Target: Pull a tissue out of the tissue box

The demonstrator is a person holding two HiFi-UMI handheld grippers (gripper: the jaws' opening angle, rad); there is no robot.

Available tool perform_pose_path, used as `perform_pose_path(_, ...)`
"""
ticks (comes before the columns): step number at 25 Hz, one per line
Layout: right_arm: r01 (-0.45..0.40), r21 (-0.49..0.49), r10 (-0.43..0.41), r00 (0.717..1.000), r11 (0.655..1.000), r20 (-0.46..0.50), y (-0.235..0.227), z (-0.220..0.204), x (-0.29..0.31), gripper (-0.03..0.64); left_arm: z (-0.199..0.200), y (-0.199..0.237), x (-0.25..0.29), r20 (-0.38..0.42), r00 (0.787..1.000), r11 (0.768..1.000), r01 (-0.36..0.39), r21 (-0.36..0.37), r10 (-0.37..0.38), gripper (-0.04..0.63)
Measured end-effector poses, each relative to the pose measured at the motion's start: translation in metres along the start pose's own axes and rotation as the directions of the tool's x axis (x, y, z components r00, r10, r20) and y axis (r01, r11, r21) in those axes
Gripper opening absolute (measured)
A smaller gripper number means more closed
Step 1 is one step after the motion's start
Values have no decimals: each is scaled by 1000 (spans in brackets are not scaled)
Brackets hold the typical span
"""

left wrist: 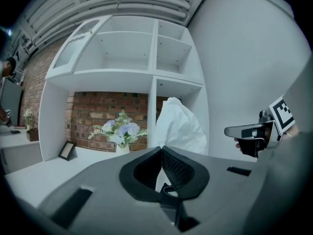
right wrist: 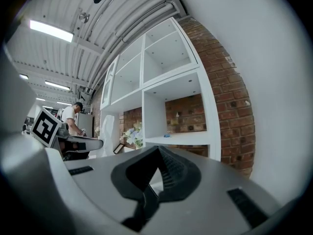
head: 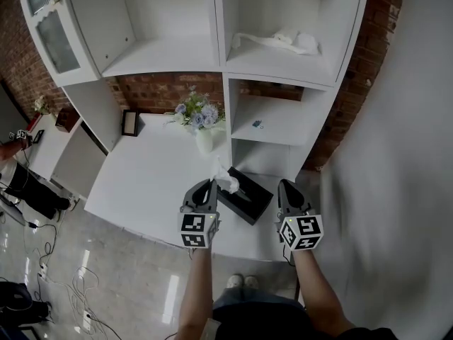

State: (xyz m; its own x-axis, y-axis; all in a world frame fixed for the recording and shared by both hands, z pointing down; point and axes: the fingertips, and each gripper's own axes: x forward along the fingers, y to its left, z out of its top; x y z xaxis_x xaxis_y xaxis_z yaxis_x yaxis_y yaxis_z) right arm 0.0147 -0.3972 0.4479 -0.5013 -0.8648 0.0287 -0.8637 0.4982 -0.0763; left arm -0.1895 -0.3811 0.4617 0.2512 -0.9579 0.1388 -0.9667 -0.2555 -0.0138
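Head view: black tissue box lies on the white counter, in front of the lower cubby of the white shelf unit. Left gripper sits at the box's left end, with the white tissue bunched at its tip, above the box. Cannot tell whether the tissue's lower end is free of the box. Right gripper is just right of the box, apart from it.

Left gripper view: jaws of the left gripper are pressed together on the tissue, which stands up above them in a loose crumpled peak and also shows below the tips. Right gripper is visible off to the right.

Right gripper view: jaw tips of the right gripper meet, nothing between them. Left gripper shows at left.

Other items, head view: vase of pale blue flowers at the back of the counter, small picture frame to its left against the brick wall, white cloth on an upper shelf.
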Motion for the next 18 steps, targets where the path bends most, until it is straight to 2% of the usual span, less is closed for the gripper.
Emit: perform_pose_path(18,-7,17,7,1000,1000,-9,-3,-4,-2,-2,-2,-12,6,-13,999,999,33,14,-33,11)
